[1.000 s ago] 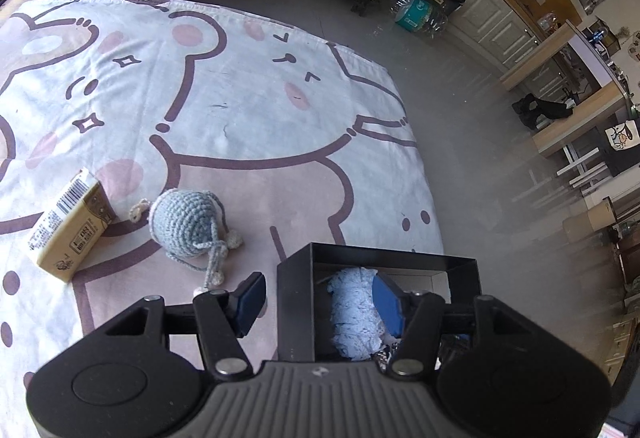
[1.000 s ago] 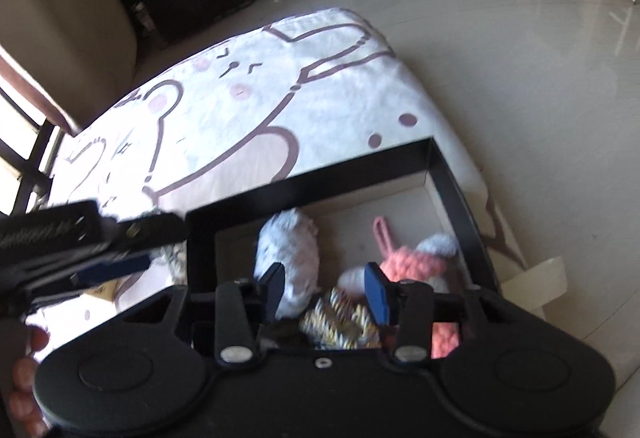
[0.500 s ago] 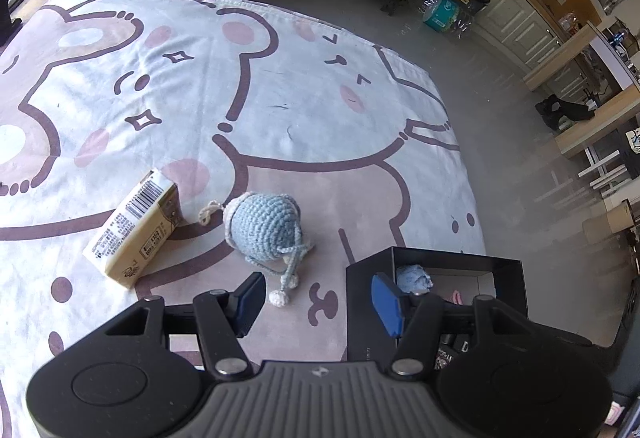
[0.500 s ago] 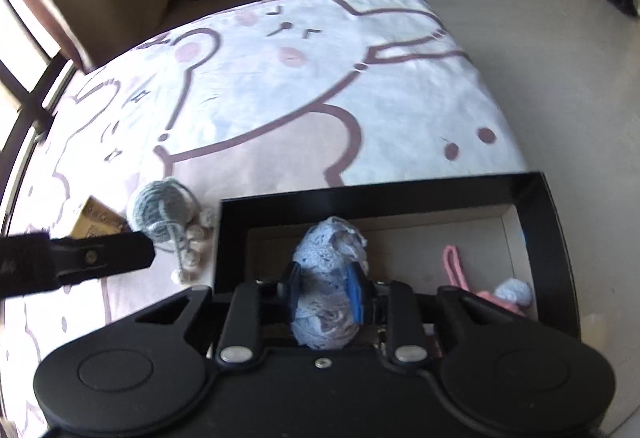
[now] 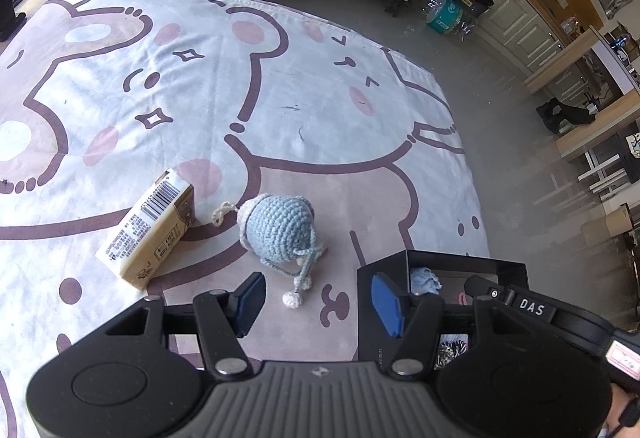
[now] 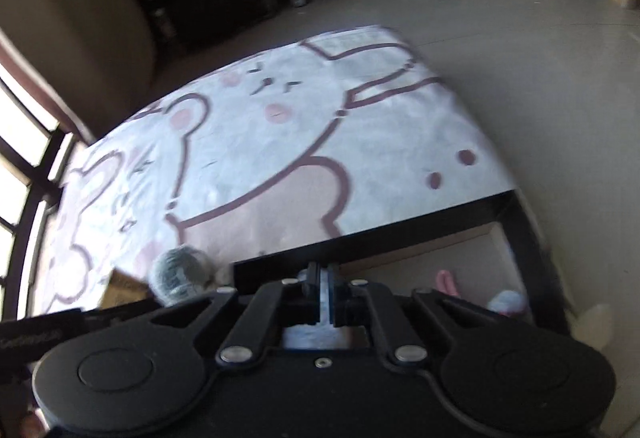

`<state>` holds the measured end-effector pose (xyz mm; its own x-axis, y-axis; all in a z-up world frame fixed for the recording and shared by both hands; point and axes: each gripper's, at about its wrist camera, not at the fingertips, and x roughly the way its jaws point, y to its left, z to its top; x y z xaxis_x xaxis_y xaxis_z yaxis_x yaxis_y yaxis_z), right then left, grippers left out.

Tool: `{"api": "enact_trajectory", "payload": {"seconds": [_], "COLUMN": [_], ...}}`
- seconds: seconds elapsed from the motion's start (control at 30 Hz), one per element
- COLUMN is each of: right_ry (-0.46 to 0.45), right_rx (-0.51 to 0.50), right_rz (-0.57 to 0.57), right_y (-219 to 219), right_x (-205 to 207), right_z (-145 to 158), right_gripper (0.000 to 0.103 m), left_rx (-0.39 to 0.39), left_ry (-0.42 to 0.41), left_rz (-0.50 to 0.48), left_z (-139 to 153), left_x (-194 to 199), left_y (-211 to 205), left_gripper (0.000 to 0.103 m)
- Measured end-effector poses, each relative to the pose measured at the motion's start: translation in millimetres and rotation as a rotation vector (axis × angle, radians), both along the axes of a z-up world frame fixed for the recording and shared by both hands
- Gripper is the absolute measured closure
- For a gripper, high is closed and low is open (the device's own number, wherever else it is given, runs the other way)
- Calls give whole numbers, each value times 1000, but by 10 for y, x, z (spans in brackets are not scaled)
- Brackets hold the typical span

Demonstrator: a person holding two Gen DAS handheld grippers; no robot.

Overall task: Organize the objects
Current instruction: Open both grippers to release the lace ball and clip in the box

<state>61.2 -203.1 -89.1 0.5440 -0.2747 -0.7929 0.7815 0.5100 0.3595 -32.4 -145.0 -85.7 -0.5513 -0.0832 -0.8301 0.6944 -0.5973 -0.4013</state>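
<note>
Since the left gripper [image 5: 318, 298] hangs over the blanket [image 5: 320, 97] with its fingers released and nothing between them, I read the step in hand as grabbing the blue crochet toy [image 5: 280, 230] for the black box [image 5: 460, 264]. The toy sits on the blanket just ahead of the left finger, near the box's left wall, w/ a small carton [image 5: 148, 228] just beside it on the far side, apart from it as far as I can see. To do it well: shift fwd and a bit left so the round body is centred btwn the pads, not the dangling cords w/ the white bobbles, which will slip or snag. It's soft yarn, so squeeze the body firmly and expect it to squash. Don't nudge the carton on the way in. Lift high enough that the cords clear the box wall before going right. Right gripper [image 6: 322, 298] is clenched over the box, its jaws have just been closing. A pale strip shows btwn the pads, maybe the pale lacy ball [image 5: 425, 280] that lies in the box, but the blur means I can't tell if anything is pinched. A pink toy [image 6: 446, 280] is also inside, so drop into the free floor nr the far wall and keep the two grippers apart over the box.
</note>
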Motion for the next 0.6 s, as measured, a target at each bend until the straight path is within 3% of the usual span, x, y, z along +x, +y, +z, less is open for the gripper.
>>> {"api": "enact_trajectory", "payload": {"seconds": [0.1, 0.23, 0.37, 0.43, 0.6], "right_ry": [73, 95, 48, 73, 65], "right_rx": [38, 84, 71, 36, 55], "right_rz": [-53, 12, 123, 155, 130], "right_y": [-89, -47, 56, 113, 73], "right_x": [-29, 76, 235, 314, 239], "right_z": [-250, -474, -433, -402, -383], "right_gripper": [99, 99, 100, 100, 95], "left_rx": [-2, -2, -4, -8, -30], "left_ry": [-2, -13, -27, -33, -52], "left_rz": [-11, -21, -36, -48, -87], "left_z": [-10, -43, -68, -68, -40], "left_x": [-6, -18, -45, -58, -85], "left_y": [-9, -29, -24, -10, 41], "left_gripper": [44, 44, 44, 44, 44]}}
